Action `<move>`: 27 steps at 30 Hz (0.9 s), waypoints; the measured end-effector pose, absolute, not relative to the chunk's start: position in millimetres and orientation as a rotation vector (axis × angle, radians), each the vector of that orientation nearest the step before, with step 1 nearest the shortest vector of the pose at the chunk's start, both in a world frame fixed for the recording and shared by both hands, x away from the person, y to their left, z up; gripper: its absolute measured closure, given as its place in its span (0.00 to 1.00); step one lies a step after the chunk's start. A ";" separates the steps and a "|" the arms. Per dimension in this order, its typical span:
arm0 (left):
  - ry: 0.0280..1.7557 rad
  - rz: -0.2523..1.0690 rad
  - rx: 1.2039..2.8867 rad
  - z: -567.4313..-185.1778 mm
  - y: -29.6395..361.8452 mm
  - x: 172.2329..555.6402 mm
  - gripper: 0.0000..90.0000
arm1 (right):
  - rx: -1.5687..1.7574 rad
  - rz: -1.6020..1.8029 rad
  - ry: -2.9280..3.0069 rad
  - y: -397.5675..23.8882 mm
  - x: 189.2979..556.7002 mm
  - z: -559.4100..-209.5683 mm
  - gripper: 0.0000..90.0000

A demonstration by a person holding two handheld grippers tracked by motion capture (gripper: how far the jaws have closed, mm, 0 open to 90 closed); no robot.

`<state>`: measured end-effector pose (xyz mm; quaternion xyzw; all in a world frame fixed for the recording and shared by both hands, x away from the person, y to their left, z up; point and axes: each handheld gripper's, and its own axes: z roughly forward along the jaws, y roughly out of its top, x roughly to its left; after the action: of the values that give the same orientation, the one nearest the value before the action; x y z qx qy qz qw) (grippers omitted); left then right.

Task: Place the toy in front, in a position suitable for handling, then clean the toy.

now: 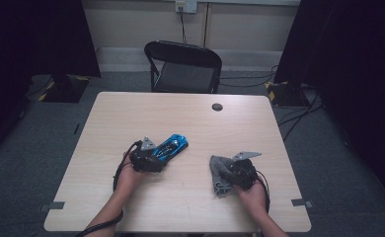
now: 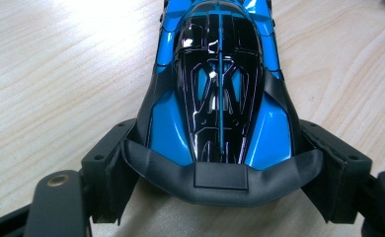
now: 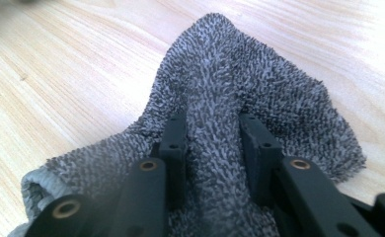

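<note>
A glossy blue and black toy car [image 1: 173, 144] lies on the pale wooden table [image 1: 180, 113], left of the middle. My left gripper [image 1: 156, 157] is shut on its near end. In the left gripper view the two jaws press against both flanks of the car [image 2: 220, 89], close to its black bumper, with my left gripper [image 2: 220, 163] straddling it. To the right lies a crumpled grey terry cloth [image 1: 219, 173]. My right gripper [image 1: 227, 175] is shut on a raised fold of that cloth [image 3: 240, 74], and the pads of my right gripper [image 3: 211, 133] pinch the ridge from both sides.
A black folding chair [image 1: 185, 66] stands behind the table's far edge. A round dark grommet [image 1: 217, 106] sits in the tabletop near the back. Cables [image 1: 299, 116] run over the grey floor to the right, and dark curtains hang on both sides.
</note>
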<state>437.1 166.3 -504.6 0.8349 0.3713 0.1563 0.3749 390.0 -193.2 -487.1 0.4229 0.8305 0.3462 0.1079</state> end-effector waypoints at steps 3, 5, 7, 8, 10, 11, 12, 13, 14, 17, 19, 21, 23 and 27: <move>0.951 0.400 2.137 -504.5 166.4 437.1 0.26 | 1.242 1.016 2.442 -191.9 388.7 -486.9 0.79; 0.950 0.400 2.138 -504.5 166.5 437.1 0.26 | 1.245 1.011 2.440 -191.1 388.2 -486.6 0.81; 0.949 0.401 2.139 -504.5 166.6 437.2 0.26 | 1.247 1.007 2.438 -190.6 387.6 -486.2 0.82; 0.951 0.400 2.136 -504.6 166.4 437.1 0.26 | 1.247 1.008 2.437 -190.4 387.4 -486.1 0.83; 0.949 0.400 2.139 -504.5 166.5 437.2 0.26 | 1.265 1.008 2.445 -190.8 388.1 -485.0 0.85; 0.949 0.400 2.139 -504.5 166.5 437.2 0.26 | 1.268 1.010 2.449 -191.5 389.0 -484.2 0.85; 0.950 0.400 2.138 -504.5 166.5 437.1 0.26 | 1.279 1.016 2.451 -192.5 389.3 -483.3 0.86; 0.949 0.400 2.139 -504.5 166.5 437.2 0.26 | 1.275 1.020 2.451 -193.1 389.6 -483.2 0.86; 0.949 0.400 2.139 -504.5 166.5 437.2 0.26 | 1.278 1.027 2.451 -193.5 389.6 -482.6 0.86; 0.950 0.400 2.137 -504.5 166.5 437.2 0.26 | 1.266 1.029 2.459 -193.3 390.3 -479.1 0.86; 0.950 0.400 2.139 -504.5 166.5 437.2 0.26 | 1.263 1.046 2.462 -193.1 392.9 -475.2 0.86; 0.949 0.399 2.139 -504.5 166.5 437.2 0.26 | 1.262 1.055 2.461 -192.5 395.5 -471.4 0.86; 0.950 0.399 2.138 -504.5 166.5 437.3 0.26 | 1.266 1.077 2.460 -191.2 397.9 -466.2 0.86; 0.950 0.399 2.138 -504.6 166.5 437.2 0.26 | 1.228 1.090 2.472 -186.5 403.2 -457.5 0.86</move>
<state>437.2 166.5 -504.6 0.8351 0.3712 0.1559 0.3749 403.2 -186.5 -457.5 0.4124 0.8299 0.3657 0.0868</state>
